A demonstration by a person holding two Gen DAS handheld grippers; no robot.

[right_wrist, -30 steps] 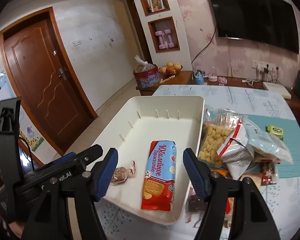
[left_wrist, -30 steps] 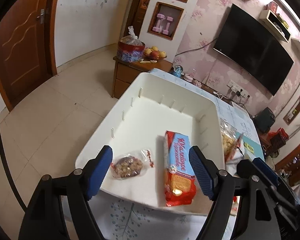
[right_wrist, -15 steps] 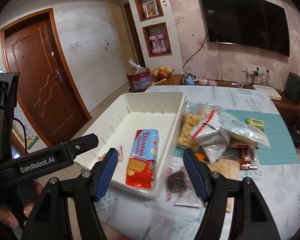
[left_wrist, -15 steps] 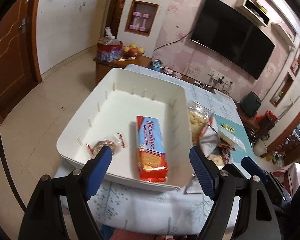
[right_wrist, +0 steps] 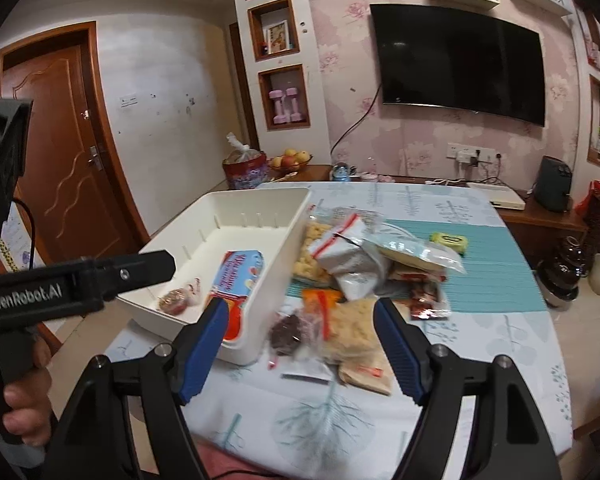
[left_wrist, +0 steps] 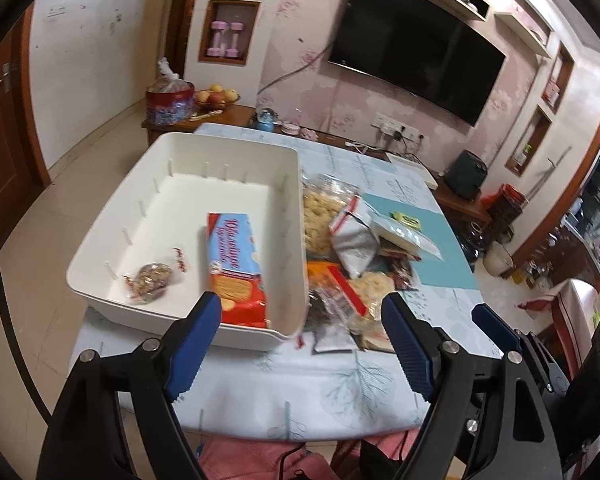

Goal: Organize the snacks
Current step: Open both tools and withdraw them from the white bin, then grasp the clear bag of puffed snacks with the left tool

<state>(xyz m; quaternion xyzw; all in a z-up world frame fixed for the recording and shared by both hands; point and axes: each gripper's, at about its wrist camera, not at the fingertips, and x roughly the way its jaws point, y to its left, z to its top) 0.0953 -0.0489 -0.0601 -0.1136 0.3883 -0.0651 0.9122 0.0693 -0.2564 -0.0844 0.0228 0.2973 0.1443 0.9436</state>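
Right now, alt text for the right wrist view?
Open right tongs hover over a pile of loose snack bags on a floral tablecloth. Left of the pile, a white bin holds a biscuit pack and a small wrapped candy; the left tongs' black body crosses the frame's left edge.

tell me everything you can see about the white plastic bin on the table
The white plastic bin is a wide, shallow rectangular tub with rounded corners, a rolled rim and small upright slots along its inner walls. It sits flat on the pale tree-print tablecloth, at the table's left side, open-topped. Inside lie a red-and-blue biscuit packet, lengthwise near the right wall, and a small clear-wrapped round snack at the near left corner. Loose snack bags are piled against its right outer wall. Neither hand-held gripper touches it.
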